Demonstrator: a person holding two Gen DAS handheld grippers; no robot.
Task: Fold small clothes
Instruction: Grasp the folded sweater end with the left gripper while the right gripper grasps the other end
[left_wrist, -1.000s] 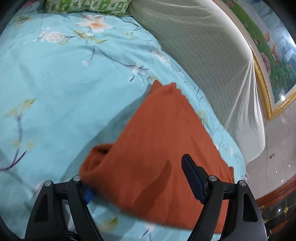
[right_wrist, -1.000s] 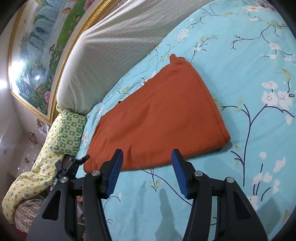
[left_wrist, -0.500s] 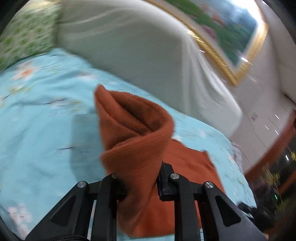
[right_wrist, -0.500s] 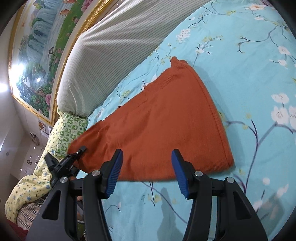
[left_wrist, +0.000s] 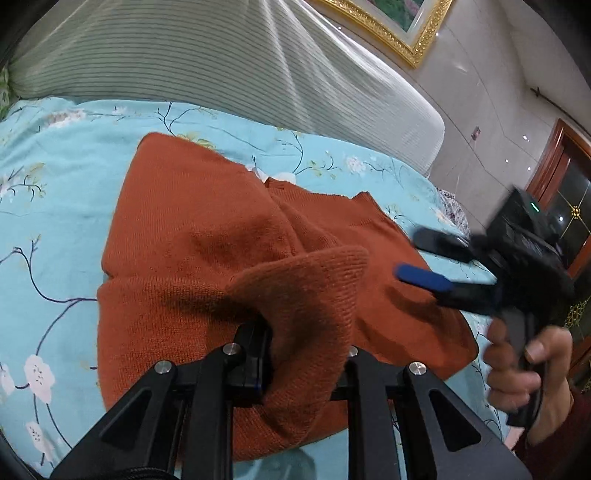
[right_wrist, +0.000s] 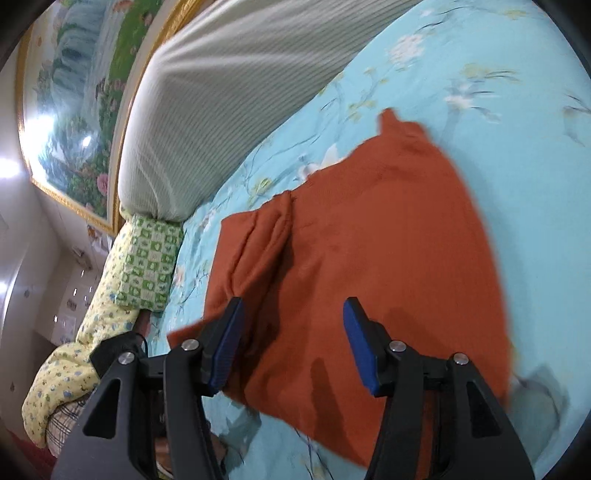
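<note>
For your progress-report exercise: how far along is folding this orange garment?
Done: the rust-orange knitted garment lies partly doubled on the floral turquoise bedsheet. In hand: the left tool is clamped on a raised fold of it. The right tool hovers open above the cloth. Left: laying that fold down and squaring the edges.

Even indoor light falling across the orange knit garment, soft gripper shadows lying on it, motion blur smearing its edges, glare glinting off the framed painting, fisheye bending everything around it.
</note>
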